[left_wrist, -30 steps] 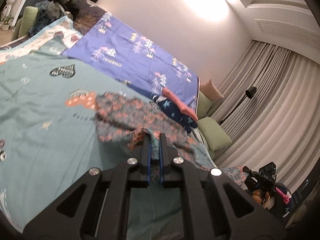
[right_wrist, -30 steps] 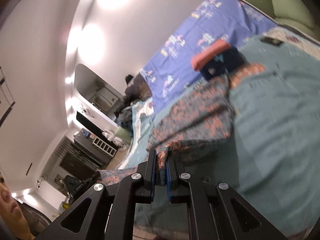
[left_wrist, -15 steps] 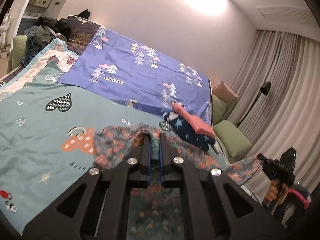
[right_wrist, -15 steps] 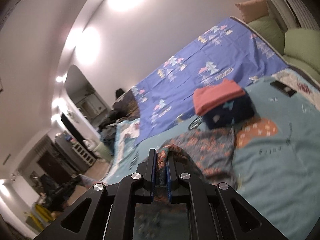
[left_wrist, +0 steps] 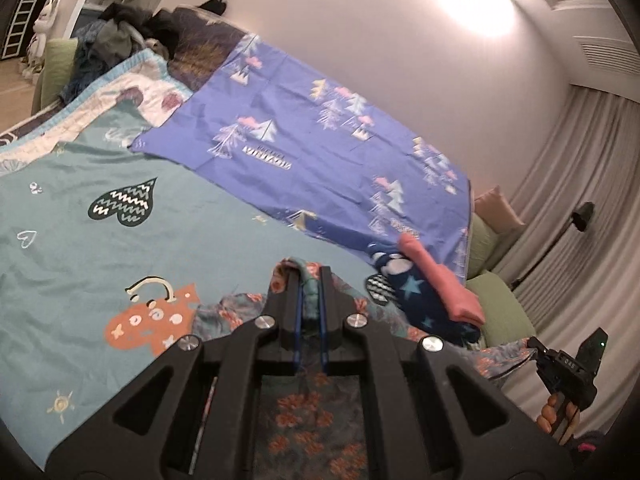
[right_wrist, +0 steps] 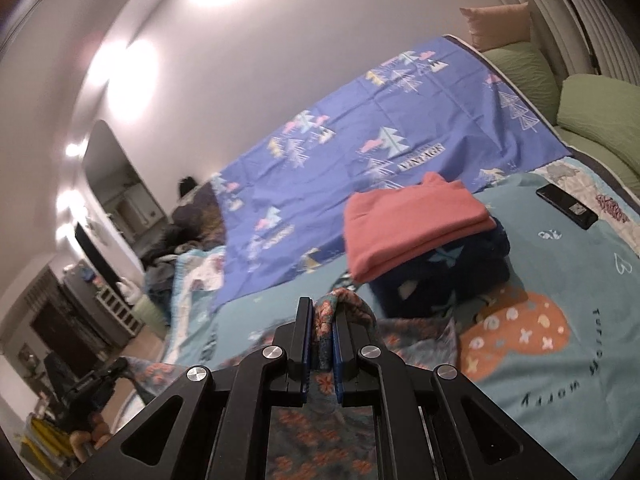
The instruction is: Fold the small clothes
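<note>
A small floral garment, grey-teal with orange flowers, is stretched between both grippers over the near side of the bed. My left gripper is shut on one bunched corner of it. My right gripper is shut on the other corner, and the cloth hangs below its jaws. In the left wrist view the right gripper shows at the far right, a hand on its grip. In the right wrist view the left gripper shows at the lower left.
A folded stack, pink garment on a navy star-print one, sits on the teal bedsheet. A purple tree-print sheet lies behind. A black phone, green pillows and a clothes pile line the edges.
Both grippers have drawn back toward the near side of the bed, still shut on the floral garment, lifting it so it now hangs between them; the bed surface shows further off.
</note>
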Action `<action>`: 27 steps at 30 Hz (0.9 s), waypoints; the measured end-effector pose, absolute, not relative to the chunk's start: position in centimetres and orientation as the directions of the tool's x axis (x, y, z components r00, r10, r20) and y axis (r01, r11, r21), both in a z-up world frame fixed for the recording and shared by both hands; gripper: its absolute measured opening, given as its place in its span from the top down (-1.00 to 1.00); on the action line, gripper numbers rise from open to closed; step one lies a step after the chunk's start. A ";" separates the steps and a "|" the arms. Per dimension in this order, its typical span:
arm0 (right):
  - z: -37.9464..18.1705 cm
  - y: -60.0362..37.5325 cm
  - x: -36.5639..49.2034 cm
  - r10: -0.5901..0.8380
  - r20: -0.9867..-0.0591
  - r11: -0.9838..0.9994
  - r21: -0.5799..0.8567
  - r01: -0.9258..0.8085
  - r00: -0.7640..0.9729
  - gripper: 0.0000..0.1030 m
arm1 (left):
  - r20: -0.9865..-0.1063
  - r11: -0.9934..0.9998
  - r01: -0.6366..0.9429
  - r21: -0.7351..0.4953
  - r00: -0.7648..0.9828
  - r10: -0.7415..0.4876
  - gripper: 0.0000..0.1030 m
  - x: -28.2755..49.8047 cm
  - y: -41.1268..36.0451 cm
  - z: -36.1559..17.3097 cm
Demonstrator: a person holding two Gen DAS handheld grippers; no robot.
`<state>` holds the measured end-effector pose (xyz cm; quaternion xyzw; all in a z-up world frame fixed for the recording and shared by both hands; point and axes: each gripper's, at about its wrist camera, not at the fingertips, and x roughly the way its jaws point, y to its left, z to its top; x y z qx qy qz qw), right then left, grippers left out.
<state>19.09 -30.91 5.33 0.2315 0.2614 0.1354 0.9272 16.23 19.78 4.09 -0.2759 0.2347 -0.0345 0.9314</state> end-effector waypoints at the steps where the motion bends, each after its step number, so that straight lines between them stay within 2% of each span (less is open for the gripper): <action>1: 5.0 -30.9 20.0 0.360 -0.433 0.863 0.492 -0.118 0.827 0.86 | -0.428 0.845 -0.069 -0.530 0.882 -0.196 0.86 17.2 19.9 3.7; 7: 2.3 -30.4 25.2 0.283 -0.501 0.898 0.439 -0.043 0.818 0.86 | -0.492 0.836 -0.103 -0.539 0.844 -0.213 0.86 23.3 20.3 0.7; 11: -0.3 -30.0 28.9 0.264 -0.564 0.908 0.419 -0.004 0.783 0.86 | -0.572 0.847 -0.162 -0.507 0.798 -0.190 0.86 26.9 20.1 -2.4; 20: -5.7 -29.8 33.1 0.176 -0.681 0.937 0.338 0.092 0.711 0.86 | -0.690 0.861 -0.240 -0.449 0.705 -0.163 0.85 30.8 19.8 -7.7; 26: -7.4 -29.2 33.8 0.137 -0.738 0.961 0.261 0.092 0.661 0.74 | -0.701 0.862 -0.252 -0.440 0.696 -0.155 0.82 31.2 19.9 -8.5; 27: -7.1 -29.3 33.6 0.143 -0.738 0.961 0.263 0.086 0.660 0.67 | -0.690 0.858 -0.245 -0.451 0.705 -0.161 0.75 30.9 20.0 -8.0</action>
